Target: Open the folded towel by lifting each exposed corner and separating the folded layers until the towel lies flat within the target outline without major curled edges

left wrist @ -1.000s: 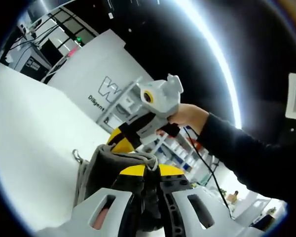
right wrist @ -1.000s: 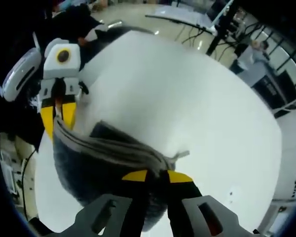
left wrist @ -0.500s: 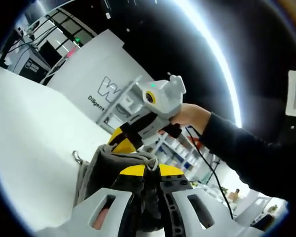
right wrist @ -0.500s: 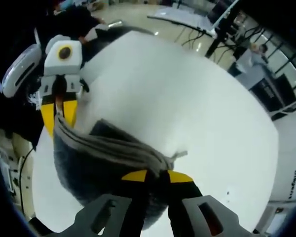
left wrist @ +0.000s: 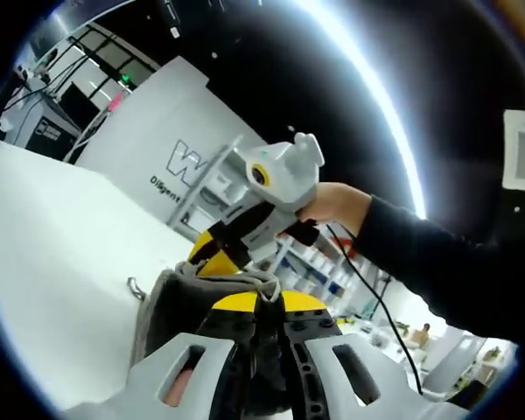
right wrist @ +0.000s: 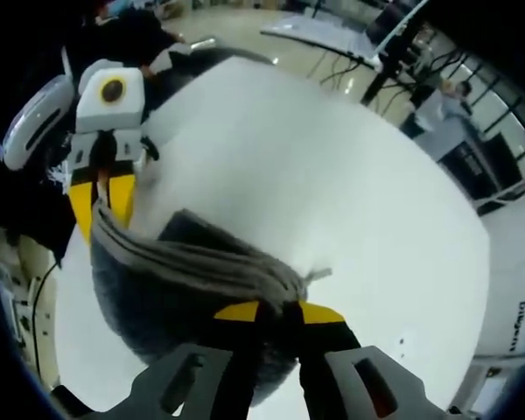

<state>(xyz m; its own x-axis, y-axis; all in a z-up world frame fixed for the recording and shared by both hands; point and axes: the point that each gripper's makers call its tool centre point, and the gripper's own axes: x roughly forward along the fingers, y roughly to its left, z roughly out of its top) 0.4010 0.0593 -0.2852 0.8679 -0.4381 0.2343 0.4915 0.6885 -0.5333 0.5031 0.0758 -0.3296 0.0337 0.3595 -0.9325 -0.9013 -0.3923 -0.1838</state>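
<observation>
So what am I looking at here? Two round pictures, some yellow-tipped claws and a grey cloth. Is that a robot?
No robot: a person holds a two-jaw gripper in each hand, and each gripper carries a fisheye camera looking along its own jaws. In the left gripper view, the left gripper rises from the bottom, shut on the grey towel. Beyond it is the right gripper, held by the person's hand. The right gripper view looks the other way: the right gripper pinches one end of the towel's edge, the left gripper the other end. The towel hangs bunched between them, apparently above the white table, not yet spread flat.
</observation>
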